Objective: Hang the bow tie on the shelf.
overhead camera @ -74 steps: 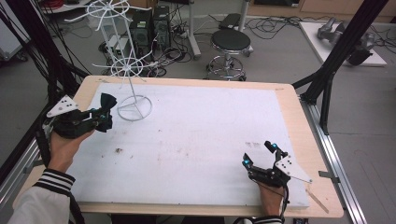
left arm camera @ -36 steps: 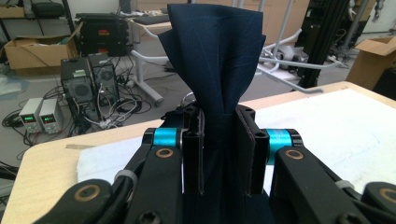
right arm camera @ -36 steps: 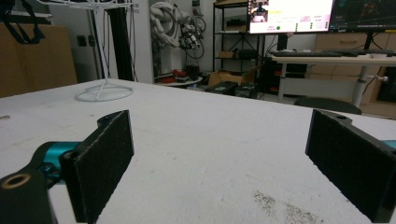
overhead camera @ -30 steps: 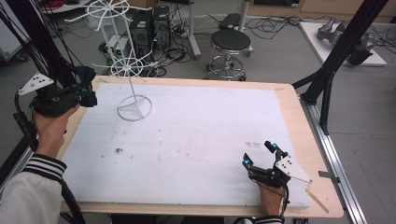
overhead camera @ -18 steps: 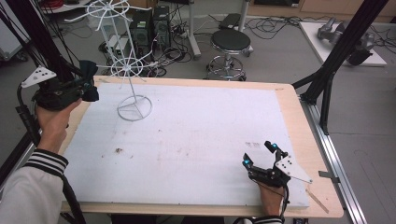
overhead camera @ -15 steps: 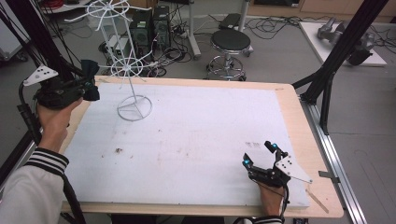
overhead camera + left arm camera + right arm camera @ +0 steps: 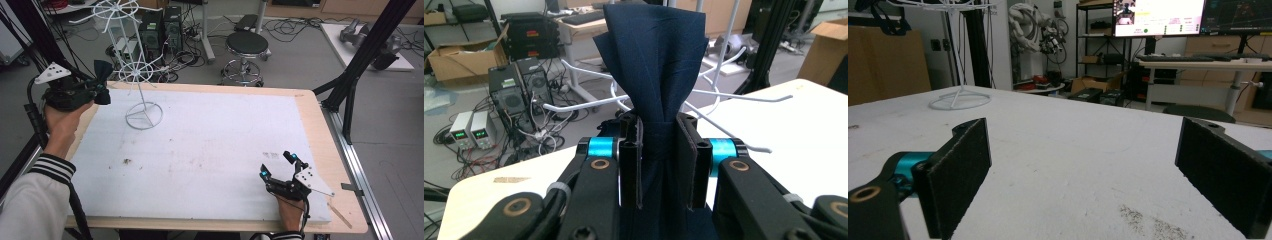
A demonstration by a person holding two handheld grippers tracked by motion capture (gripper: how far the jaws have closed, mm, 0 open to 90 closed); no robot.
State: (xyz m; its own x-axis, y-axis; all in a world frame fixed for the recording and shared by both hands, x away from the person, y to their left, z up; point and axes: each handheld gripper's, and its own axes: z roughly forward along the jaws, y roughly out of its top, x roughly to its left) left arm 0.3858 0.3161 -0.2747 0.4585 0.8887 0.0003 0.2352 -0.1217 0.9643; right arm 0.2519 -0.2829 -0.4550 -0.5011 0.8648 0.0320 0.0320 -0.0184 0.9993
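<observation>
**benchwatcher:** so where's the cloth sitting right now? The left gripper [image 7: 97, 86] is hanging out at the far left corner of the bench [image 7: 310, 115], just off the edge, and its jaws are pinching a bunched-up dark navy cloth [image 7: 655, 60]. The fabric is fanning out above the pads and dropping down behind them too.

**wirefan22:** yep, in the left gripper view the cloth is squeezed tight between both pads. The white wire rack [image 7: 135, 75] is standing just to the right of it, round base on the white bench cover, arms sticking out right behind the cloth. Can't tell if they're touching.

**benchwatcher:** and the other hand?

**wirefan22:** right gripper [image 7: 276, 165] is resting at the near right of the bench, jaws spread wide, nothing between them, pointing toward the far left.
</observation>
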